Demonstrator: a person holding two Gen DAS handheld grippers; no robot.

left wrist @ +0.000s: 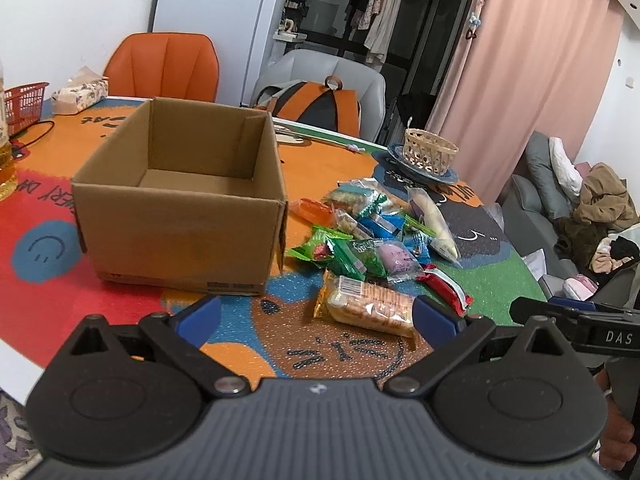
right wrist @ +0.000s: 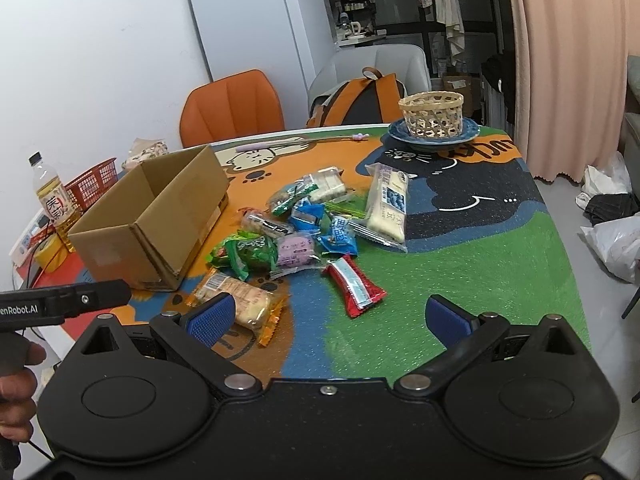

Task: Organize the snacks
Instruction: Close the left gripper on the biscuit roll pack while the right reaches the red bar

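Note:
An empty open cardboard box (left wrist: 180,216) (right wrist: 160,216) stands on the colourful table mat. To its right lies a heap of wrapped snacks (left wrist: 372,236) (right wrist: 308,224): green, blue and purple packets, a red bar (right wrist: 354,284), a long white bread pack (right wrist: 388,204) and a clear pack of biscuits (left wrist: 368,306) (right wrist: 240,296). My left gripper (left wrist: 316,316) is open, low over the mat, with the biscuit pack just ahead between its blue pads. My right gripper (right wrist: 328,316) is open too, near the table's front edge, just short of the red bar.
A woven basket (right wrist: 432,114) sits on a blue plate at the far right corner. A red basket (right wrist: 90,186), a bottle (right wrist: 50,196), yellow tape and a tissue pack (left wrist: 80,94) stand left of the box. Chairs and a backpack (left wrist: 316,104) line the far side.

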